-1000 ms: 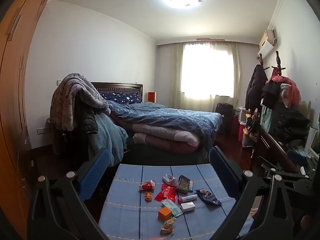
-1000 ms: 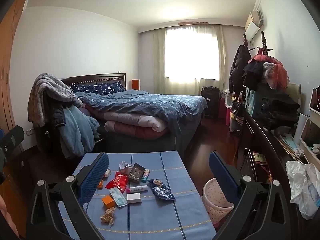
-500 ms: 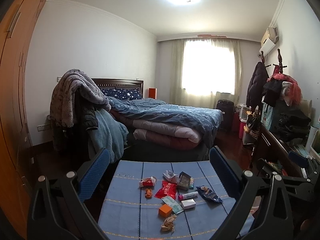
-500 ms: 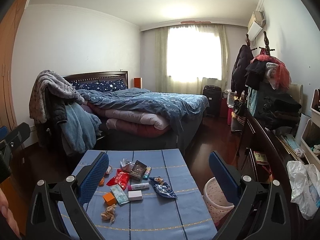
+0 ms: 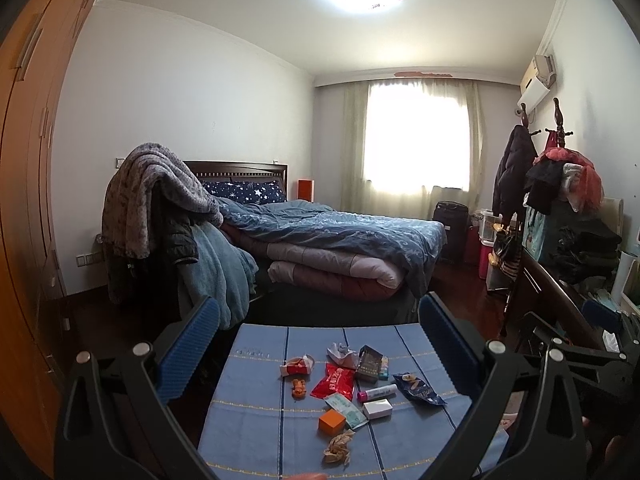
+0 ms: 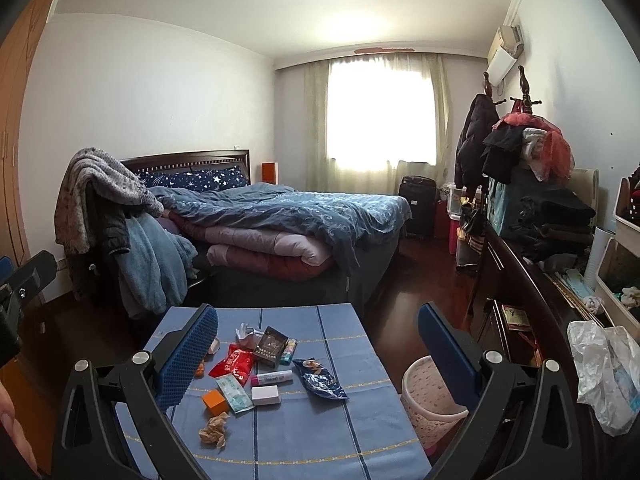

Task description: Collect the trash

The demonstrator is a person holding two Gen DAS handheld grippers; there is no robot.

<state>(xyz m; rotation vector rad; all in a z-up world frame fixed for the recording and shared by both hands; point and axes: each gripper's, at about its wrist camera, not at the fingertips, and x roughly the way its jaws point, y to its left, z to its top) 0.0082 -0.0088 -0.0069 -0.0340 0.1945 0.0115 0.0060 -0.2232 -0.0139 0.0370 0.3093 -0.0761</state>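
Trash litters blue-clothed table (image 6: 320,432) before bed (image 6: 280,216); both hand-held grippers (image 5: 318,340) (image 6: 318,340) seemingly gape empty.

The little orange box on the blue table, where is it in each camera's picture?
Left wrist view: the orange box sits low and near the middle, just above the crumpled paper ball.
Right wrist view: the orange box is low and left of the middle, close to the left finger of the right claw.
Shared landmark: the red snack packet lies farther back than the box in both.
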